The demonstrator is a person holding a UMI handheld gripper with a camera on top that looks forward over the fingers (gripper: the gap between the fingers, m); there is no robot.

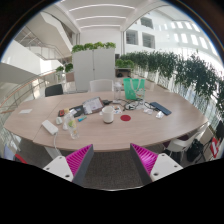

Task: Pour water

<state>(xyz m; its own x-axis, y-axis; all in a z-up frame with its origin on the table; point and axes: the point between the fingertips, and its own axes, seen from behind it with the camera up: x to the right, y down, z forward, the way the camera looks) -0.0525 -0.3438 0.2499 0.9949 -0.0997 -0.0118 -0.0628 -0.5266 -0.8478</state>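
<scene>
A long oval wooden table point(105, 132) stretches beyond my fingers. On it stand a white kettle or jug point(108, 114) near the middle and a clear glass point(72, 127) to its left. My gripper point(111, 158) hangs in front of the table's near edge, well short of both. Its fingers, with magenta pads point(80, 159), stand wide apart with nothing between them. Two green transparent bottles or containers point(132, 89) stand at the far side of the table.
Papers, a laptop point(93, 104), a white box point(50, 127), a red coaster point(126, 118) and small items lie scattered over the table. Chairs point(184, 143) stand around it. Potted plants point(190, 75) line the right; a white cabinet point(94, 68) stands at the back.
</scene>
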